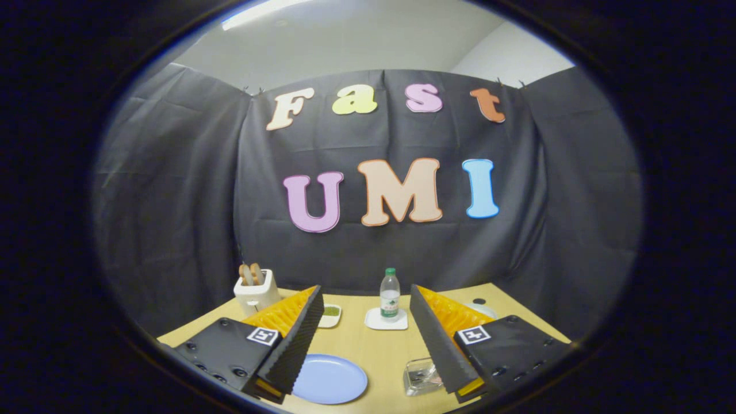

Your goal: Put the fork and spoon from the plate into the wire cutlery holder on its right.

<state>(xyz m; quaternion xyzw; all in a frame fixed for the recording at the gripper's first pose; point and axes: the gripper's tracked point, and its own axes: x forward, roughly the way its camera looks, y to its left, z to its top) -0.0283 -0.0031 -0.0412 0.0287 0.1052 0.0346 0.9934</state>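
A light blue plate (330, 378) lies on the wooden table, low between my two fingers and close to the left one; the part of its surface I can see is bare. To its right, against the right finger, stands the small wire cutlery holder (420, 376). It has dim shapes inside that I cannot make out. My gripper (365, 290) is held above the table, open wide, with nothing between its black ridged pads (296, 339).
Beyond the fingers a water bottle (390, 296) stands on a white square coaster (386, 319). A white toaster (256, 290) with bread slices sits at the back left, with a small dish (330, 314) of something green beside it. A white round object (480, 309) lies at the back right.
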